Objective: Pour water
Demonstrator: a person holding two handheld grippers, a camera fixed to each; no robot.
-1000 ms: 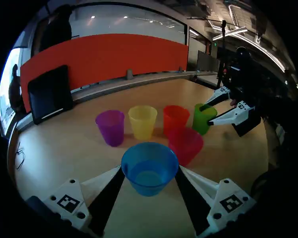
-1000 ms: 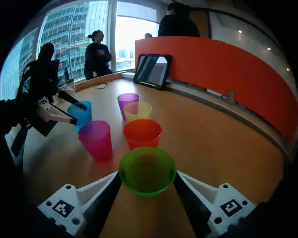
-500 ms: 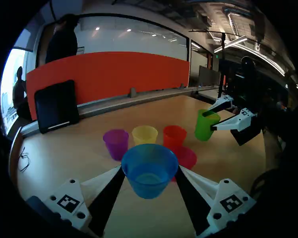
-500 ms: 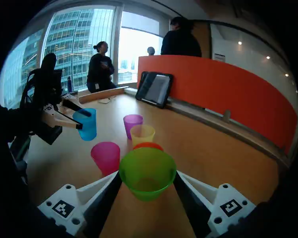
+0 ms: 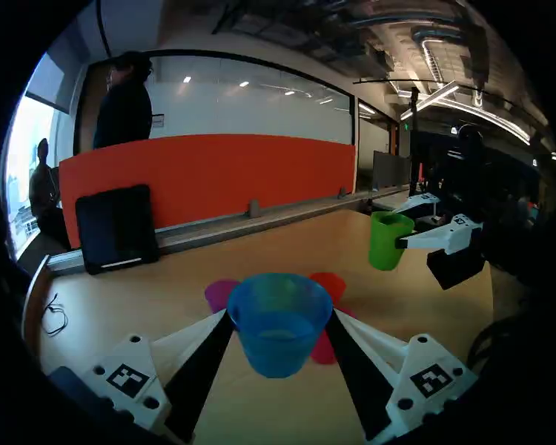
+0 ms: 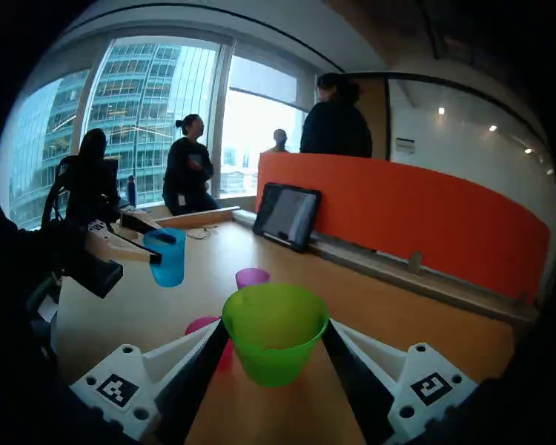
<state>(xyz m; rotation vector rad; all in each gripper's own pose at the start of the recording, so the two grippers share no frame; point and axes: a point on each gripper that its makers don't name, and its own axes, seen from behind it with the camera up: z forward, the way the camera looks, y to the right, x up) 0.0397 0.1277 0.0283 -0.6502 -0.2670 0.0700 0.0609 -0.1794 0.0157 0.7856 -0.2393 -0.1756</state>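
Observation:
My left gripper point(image 5: 279, 326) is shut on a blue cup point(image 5: 279, 320) with a little water in it, held upright above the table. In the right gripper view the same blue cup point(image 6: 166, 256) hangs at the left, in the left gripper point(image 6: 153, 252). My right gripper point(image 6: 275, 337) is shut on a green cup point(image 6: 275, 331), also upright and raised. The left gripper view has this green cup point(image 5: 386, 239) at the right, in the right gripper point(image 5: 398, 231). Behind the blue cup peek a purple cup point(image 5: 220, 294), a red cup point(image 5: 331, 285) and a pink cup point(image 5: 323, 348) on the wooden table point(image 5: 167, 289).
A dark tablet point(image 5: 117, 228) leans against the orange partition point(image 5: 219, 174) at the table's back edge. A cable point(image 5: 55, 319) lies at the far left. A purple cup point(image 6: 253, 277) and a pink cup point(image 6: 202, 325) stand below the green one. Several people stand by the windows point(image 6: 130, 126).
Both grippers have risen with their cups. The cups on the table have dropped lower in both views and are now mostly hidden behind the held cups.

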